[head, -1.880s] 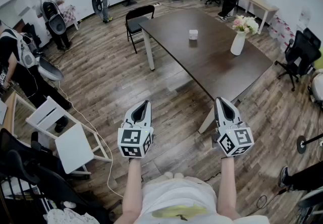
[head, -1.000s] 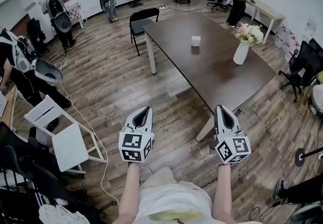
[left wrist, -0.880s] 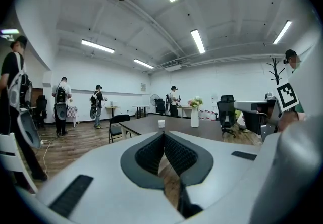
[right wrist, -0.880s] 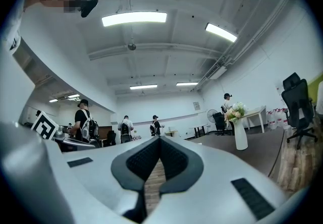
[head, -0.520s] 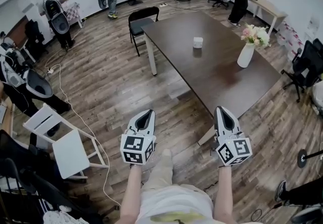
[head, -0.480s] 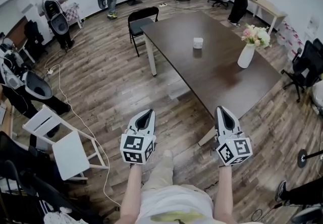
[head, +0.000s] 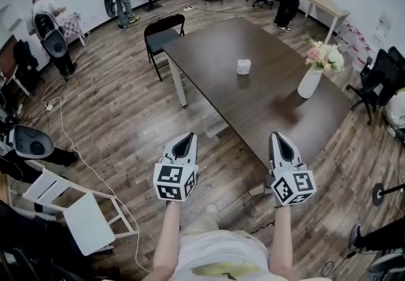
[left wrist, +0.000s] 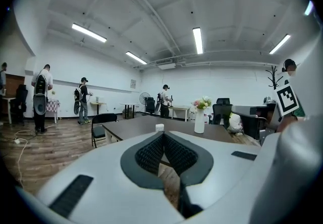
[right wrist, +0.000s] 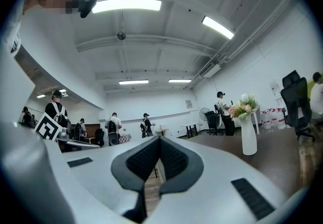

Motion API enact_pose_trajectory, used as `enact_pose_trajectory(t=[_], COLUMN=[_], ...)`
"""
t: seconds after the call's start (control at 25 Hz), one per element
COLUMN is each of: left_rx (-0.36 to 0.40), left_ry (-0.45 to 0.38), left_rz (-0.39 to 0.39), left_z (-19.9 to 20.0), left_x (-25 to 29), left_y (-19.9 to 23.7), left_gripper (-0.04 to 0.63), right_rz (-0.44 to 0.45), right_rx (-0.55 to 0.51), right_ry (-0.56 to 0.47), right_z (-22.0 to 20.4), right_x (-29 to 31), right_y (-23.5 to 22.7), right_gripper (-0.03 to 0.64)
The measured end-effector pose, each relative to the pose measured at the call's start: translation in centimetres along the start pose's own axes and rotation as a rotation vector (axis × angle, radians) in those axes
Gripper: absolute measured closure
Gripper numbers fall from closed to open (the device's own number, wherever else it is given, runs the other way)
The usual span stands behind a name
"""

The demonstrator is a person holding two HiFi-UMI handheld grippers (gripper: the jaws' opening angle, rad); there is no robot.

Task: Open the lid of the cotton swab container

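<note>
Out on the middle of the long dark-brown wooden table sits the small white box-shaped cotton swab container. It stands alone on the bare top, well apart from the white vase of pink and cream flowers near the table's right end. I am on the plank floor short of the table's near corner, so the container is well out of reach of both tools.

My left gripper has its jaws pressed together with nothing between the ribbed pads, and the left gripper view shows only floor and table past the tips. My right gripper is the same: jaws closed and empty, pointing roughly level towards the table.

From here the container looks tiny, and I cannot make out a hinge, a seam or which way the lid lifts. I judge it to be light, thin plastic that would skate on the smooth tabletop and tip at a careless nudge. So I would open both sets of jaws, pinch the lower body across its sides with one gripper to pin it, and catch the lid's edge with the other. A gentle squeeze should do, since hard pressure could flex the walls.
</note>
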State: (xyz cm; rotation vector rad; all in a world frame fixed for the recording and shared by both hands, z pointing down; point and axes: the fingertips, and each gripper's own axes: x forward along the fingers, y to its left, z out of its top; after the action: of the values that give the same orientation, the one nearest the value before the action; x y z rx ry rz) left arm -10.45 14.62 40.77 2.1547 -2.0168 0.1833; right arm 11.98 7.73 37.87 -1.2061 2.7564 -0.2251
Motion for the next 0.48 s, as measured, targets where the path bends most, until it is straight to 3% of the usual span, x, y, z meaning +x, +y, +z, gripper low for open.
enact_pose_trajectory(t=[0.24, 0.48], left_rx=[0.019, 0.015], left_ry=[0.022, 0.031], left_rz=[-0.063, -0.061], left_z=[-0.2, 0.1], left_x=[4.4, 6.3], left_y=[0.8, 2.2], left_gripper=[0.571, 0.571], right_rz=[-0.05, -0.058], right_rx=[0.005, 0.017], right_ry=[-0.001, 0.009], right_z=[-0.8, -1.2], right_x=[3.3, 5.6], right_y=[-1.9, -2.6], right_gripper=[0.595, 0.595])
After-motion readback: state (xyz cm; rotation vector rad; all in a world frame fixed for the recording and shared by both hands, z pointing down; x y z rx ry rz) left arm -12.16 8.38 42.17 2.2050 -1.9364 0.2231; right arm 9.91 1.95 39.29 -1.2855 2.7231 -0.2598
